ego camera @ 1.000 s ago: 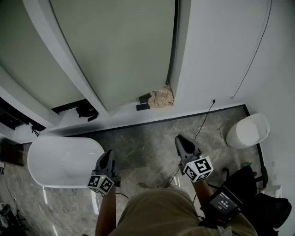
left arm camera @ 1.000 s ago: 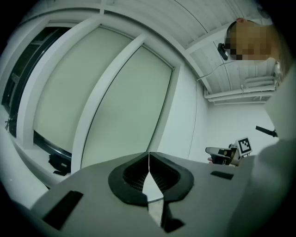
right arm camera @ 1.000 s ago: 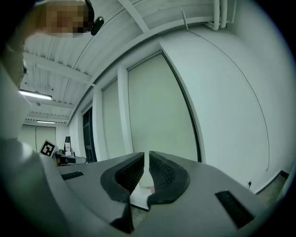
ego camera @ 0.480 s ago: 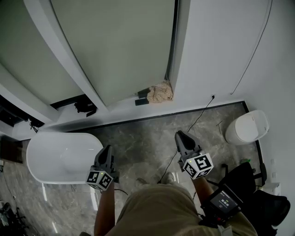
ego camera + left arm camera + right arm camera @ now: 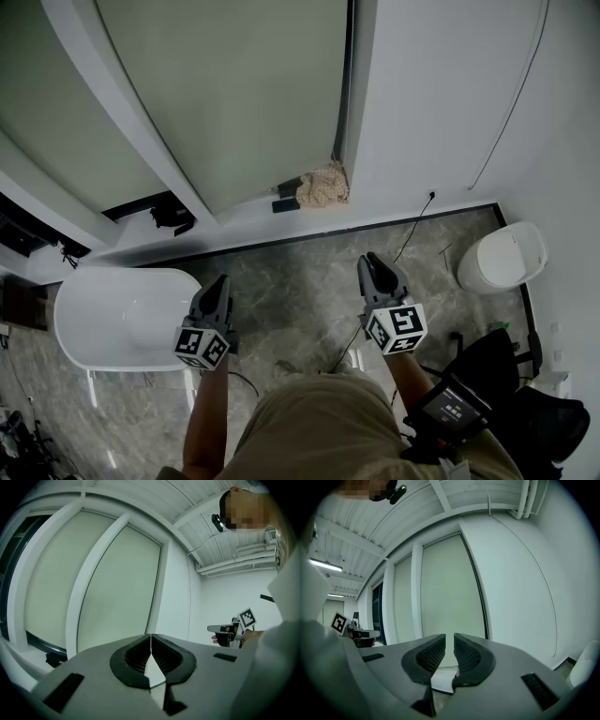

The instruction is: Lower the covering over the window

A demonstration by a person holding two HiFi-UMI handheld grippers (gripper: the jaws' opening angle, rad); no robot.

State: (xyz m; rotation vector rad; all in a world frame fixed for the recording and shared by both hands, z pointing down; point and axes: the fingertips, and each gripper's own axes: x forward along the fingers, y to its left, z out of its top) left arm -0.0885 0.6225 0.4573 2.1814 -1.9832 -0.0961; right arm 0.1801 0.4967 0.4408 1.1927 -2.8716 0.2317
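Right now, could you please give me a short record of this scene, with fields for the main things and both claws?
blind: down over the pane, reaching about to the sill
left claw: shut, nothing in it
right claw: slightly open, nothing in it
both claws: held over the floor, apart from the blind
cloth: on the sill, at the pane's lower right corner
tub: on the floor, left
toilet: on the floor, right, by the wall

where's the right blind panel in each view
Head view: right blind panel fills the top centre.
Left gripper view: the panel sits left of centre.
Right gripper view: the panel stands in the middle.
Shared landmark: the white mullion along its left edge.
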